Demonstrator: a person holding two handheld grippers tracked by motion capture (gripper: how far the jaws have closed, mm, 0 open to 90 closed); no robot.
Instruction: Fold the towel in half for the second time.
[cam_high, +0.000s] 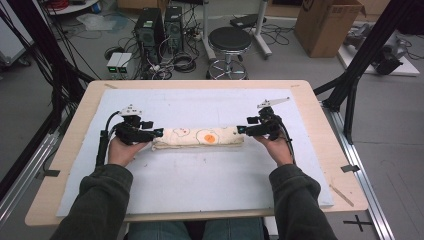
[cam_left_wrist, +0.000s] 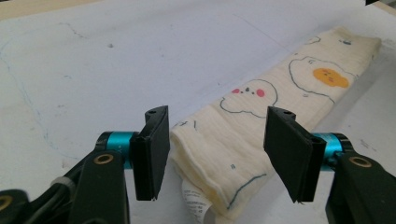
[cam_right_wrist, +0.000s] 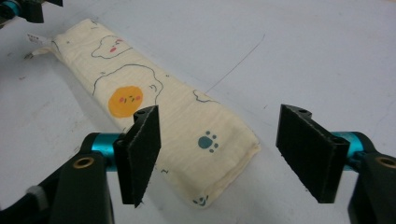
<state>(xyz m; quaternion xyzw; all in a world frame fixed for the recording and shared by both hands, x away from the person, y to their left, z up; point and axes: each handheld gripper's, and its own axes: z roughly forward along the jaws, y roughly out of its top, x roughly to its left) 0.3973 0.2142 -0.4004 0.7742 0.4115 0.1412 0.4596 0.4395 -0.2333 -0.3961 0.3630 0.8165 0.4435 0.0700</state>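
A cream cloth (cam_high: 200, 137) printed with fried eggs and paw marks lies folded into a long narrow strip across the white mat (cam_high: 200, 180). My left gripper (cam_high: 156, 133) is at the strip's left end, and in the left gripper view (cam_left_wrist: 219, 154) its jaws stand open on either side of the cloth (cam_left_wrist: 261, 116) end without touching it. My right gripper (cam_high: 241, 129) is at the right end. In the right gripper view (cam_right_wrist: 224, 154) its jaws are open too, with the cloth (cam_right_wrist: 154, 107) corner lying below and between them.
The mat covers a wooden table (cam_high: 75, 150). Beyond the far edge are a black stool (cam_high: 230, 40), computer towers (cam_high: 150, 27) with cables, and a cardboard box (cam_high: 325, 25). Black frame posts (cam_high: 360, 60) stand at the right.
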